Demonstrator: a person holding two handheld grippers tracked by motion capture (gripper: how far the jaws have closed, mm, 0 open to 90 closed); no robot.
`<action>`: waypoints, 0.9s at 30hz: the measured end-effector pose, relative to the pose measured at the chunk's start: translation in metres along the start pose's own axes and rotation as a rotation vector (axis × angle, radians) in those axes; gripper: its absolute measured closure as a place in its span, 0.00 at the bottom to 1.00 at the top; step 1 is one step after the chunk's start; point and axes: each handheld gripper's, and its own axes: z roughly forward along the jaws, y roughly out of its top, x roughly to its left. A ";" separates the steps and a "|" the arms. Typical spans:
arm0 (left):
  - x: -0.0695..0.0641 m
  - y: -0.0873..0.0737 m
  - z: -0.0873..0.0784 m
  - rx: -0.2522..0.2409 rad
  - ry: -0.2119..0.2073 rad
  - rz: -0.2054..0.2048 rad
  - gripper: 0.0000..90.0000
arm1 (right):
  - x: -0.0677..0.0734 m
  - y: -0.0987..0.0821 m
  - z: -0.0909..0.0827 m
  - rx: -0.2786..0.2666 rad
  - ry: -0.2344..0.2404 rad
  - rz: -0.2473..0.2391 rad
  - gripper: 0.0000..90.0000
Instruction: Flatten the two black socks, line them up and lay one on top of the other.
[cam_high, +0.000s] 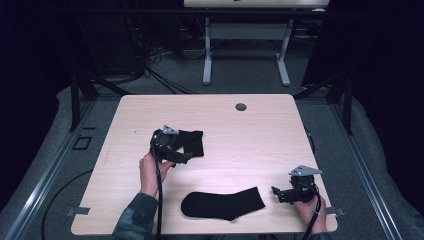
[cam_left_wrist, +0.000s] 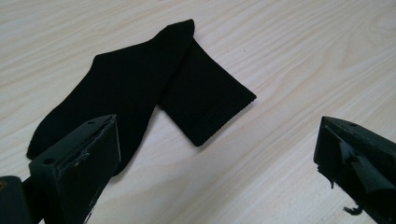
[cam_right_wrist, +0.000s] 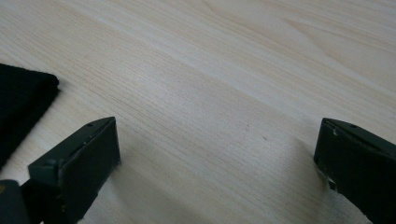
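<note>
Two black socks lie on the light wooden table. One sock is folded over on itself, left of centre. My left gripper hovers just above and beside it, jaws wide open, nothing between them. The other sock lies flat near the front edge, cuff to the right. My right gripper sits just right of that cuff, open and empty over bare wood. The cuff's corner shows at the left of the right gripper view.
A small round grommet sits near the table's far edge. Another table's legs stand on the floor beyond. The table's front edge is close under both hands.
</note>
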 end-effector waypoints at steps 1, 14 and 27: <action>0.001 0.002 0.002 0.000 -0.005 -0.006 0.01 | 0.000 0.000 0.000 -0.001 0.000 0.000 0.00; 0.022 0.016 0.055 0.075 0.011 -0.066 0.16 | 0.000 0.000 0.000 0.000 0.000 0.000 0.00; 0.034 0.010 0.080 0.116 0.073 -0.095 0.44 | 0.000 0.000 0.000 -0.004 -0.002 0.002 0.00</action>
